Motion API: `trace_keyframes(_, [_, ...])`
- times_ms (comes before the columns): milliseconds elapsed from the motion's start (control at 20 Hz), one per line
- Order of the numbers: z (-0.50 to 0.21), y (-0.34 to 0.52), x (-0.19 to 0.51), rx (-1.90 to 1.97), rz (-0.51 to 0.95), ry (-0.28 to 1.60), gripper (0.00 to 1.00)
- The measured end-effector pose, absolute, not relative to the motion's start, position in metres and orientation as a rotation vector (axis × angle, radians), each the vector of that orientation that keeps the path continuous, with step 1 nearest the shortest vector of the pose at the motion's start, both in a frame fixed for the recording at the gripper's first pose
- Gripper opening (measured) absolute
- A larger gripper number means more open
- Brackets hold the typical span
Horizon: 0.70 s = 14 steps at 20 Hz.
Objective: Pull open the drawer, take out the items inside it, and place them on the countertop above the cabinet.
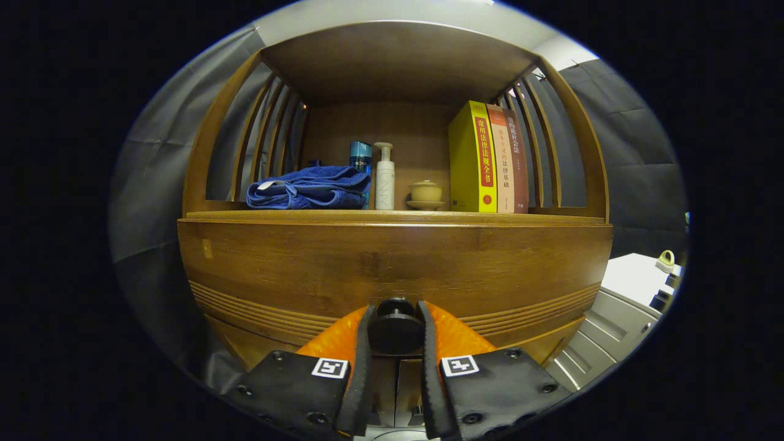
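A wooden cabinet fills the scene, and its drawer front (392, 269) is a broad panel with grooved lines along the bottom. A round dark knob (395, 327) sticks out at the drawer's lower middle. My gripper (395, 318) is shut on this knob, one finger pressing each side of it. The drawer looks closed, flush under the countertop (392, 216), and its inside is hidden. On the countertop lie a folded blue towel (309, 188), a white pump bottle (384, 177), a blue box (361, 156) and a small lidded cup on a saucer (425, 194).
Three upright books (487, 159) stand at the right end of the countertop. Curved wooden slats (263, 135) close both sides under a wooden top board. A white table (637, 278) and pale drawers (603, 337) stand to the cabinet's right.
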<state>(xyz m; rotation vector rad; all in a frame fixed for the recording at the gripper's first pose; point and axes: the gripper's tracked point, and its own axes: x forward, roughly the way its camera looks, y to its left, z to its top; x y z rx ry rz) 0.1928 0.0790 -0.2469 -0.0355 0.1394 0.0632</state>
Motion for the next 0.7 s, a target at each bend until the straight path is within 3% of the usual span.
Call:
trace_keyframes(50, [-0.248,0.078,0.193,-0.043,0.063,0.144,0.37])
trace_keyframes(700, [-0.248,0.077,0.149,0.059,0.080,0.252,0.37])
